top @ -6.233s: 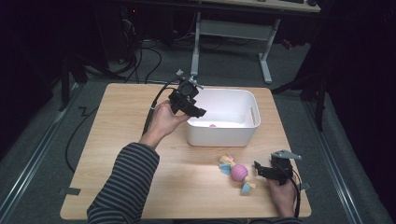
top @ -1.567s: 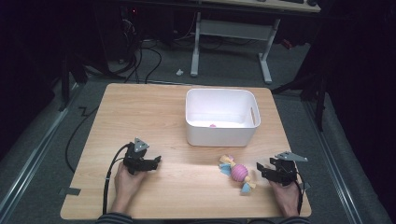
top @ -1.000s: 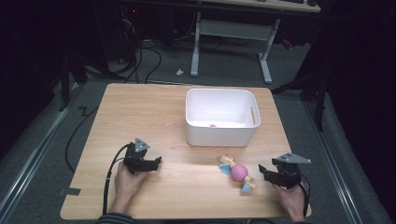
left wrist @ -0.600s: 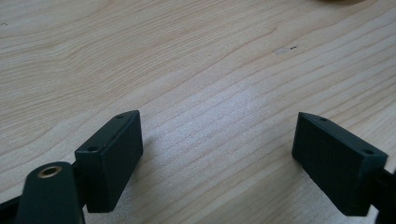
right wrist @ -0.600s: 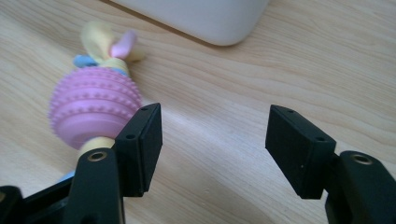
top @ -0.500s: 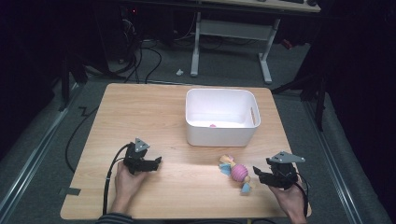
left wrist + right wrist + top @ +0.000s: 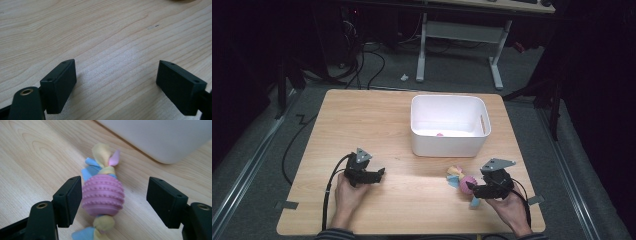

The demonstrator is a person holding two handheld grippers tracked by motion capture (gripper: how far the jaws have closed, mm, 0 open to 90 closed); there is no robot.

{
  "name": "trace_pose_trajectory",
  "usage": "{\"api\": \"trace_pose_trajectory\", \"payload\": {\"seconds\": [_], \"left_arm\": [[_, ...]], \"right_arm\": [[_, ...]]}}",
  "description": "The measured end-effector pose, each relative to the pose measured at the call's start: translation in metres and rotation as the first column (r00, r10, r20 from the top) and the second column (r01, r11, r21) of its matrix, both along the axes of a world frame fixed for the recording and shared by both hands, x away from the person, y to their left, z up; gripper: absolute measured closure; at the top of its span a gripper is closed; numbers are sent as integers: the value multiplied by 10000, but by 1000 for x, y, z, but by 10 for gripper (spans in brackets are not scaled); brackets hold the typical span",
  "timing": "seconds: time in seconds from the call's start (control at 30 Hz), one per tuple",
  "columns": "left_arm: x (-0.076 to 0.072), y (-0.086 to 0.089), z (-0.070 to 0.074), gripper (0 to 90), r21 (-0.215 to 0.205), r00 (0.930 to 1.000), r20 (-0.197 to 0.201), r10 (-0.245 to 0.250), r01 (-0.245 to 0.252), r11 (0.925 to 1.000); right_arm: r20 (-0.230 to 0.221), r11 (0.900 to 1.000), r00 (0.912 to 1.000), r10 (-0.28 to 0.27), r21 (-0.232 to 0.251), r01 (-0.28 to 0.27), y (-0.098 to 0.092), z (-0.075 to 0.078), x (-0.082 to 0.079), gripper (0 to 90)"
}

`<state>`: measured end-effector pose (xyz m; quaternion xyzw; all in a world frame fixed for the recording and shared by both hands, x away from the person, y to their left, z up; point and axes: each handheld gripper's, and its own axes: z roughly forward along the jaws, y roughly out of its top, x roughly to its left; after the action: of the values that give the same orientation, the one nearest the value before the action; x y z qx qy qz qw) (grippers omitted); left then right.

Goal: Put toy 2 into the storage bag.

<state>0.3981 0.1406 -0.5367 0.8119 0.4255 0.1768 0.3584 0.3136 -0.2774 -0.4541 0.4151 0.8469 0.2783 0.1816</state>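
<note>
A pink studded ball toy [image 7: 103,195] with yellow, blue and pink cloth tails lies on the wooden table [image 7: 402,120] in front of the white bin [image 7: 448,125]. My right gripper [image 7: 113,200] is open around it, the ball between its jaws and close against the left one. In the high view the toy [image 7: 465,183] sits at the front right with the right gripper [image 7: 474,188] over it. My left gripper [image 7: 117,82] stands open over bare wood at the front left [image 7: 374,175], nothing between its jaws.
The white bin holds a small pink item [image 7: 439,134] at its bottom. Cables trail from both grippers off the table's front edge. Desk legs [image 7: 497,65] and cables lie on the dark floor behind the table.
The left hand left the bin and came down to the front left of the table. The right gripper moved left so that its open jaws now straddle the ball toy.
</note>
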Motion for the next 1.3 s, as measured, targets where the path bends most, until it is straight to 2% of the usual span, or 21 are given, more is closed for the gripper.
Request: {"api": "trace_pose_trajectory", "payload": {"seconds": [0.13, 0.27, 0.33, 0.47, 0.73, 0.83, 0.93, 1.03, 1.17, 1.3], "left_arm": [[0, 0, 0, 165, -18, 10000, -20, -14, 14, 10000], [0, 0, 0, 154, 43, 10000, -1, -43, 43, 10000], [0, 0, 0, 149, 33, 10000, -12, -53, 53, 10000], [0, 0, 0, 150, 42, 10000, -8, -54, 54, 10000], [0, 0, 0, 151, 25, 10000, -19, -57, 57, 10000], [0, 0, 0, 151, 22, 10000, -18, -59, 59, 10000], [0, 0, 0, 147, 4, 10000, -28, -78, 78, 10000], [0, 0, 0, 148, 26, 10000, -18, -75, 75, 10000], [0, 0, 0, 148, 27, 10000, -19, -74, 74, 10000], [0, 0, 0, 148, 34, 10000, -17, -73, 73, 10000]], "right_arm": [[-683, 9998, 9976, 120, -132, -129, 9, -10, 9, 263], [-1133, 9990, 9936, 17, -438, -67, 13, -18, 16, 263], [-1337, 9995, 9910, -89, -297, 50, 13, -21, 18, 255], [-1479, 9997, 9890, 4, -247, -41, 15, -23, 20, 251], [-1958, 9978, 9804, 194, -589, -315, 24, -29, 21, 255], [-2114, 9965, 9769, 301, -701, -459, 27, -32, 21, 290], [-2058, 9945, 9777, 421, -856, -608, 27, -33, 20, 329], [-2053, 9942, 9772, 548, -796, -725, 26, -32, 19, 337], [-1997, 9919, 9777, 643, -944, -845, 27, -31, 17, 343], [-1688, 9943, 9829, 737, -636, -855, 24, -23, 15, 345]]}}
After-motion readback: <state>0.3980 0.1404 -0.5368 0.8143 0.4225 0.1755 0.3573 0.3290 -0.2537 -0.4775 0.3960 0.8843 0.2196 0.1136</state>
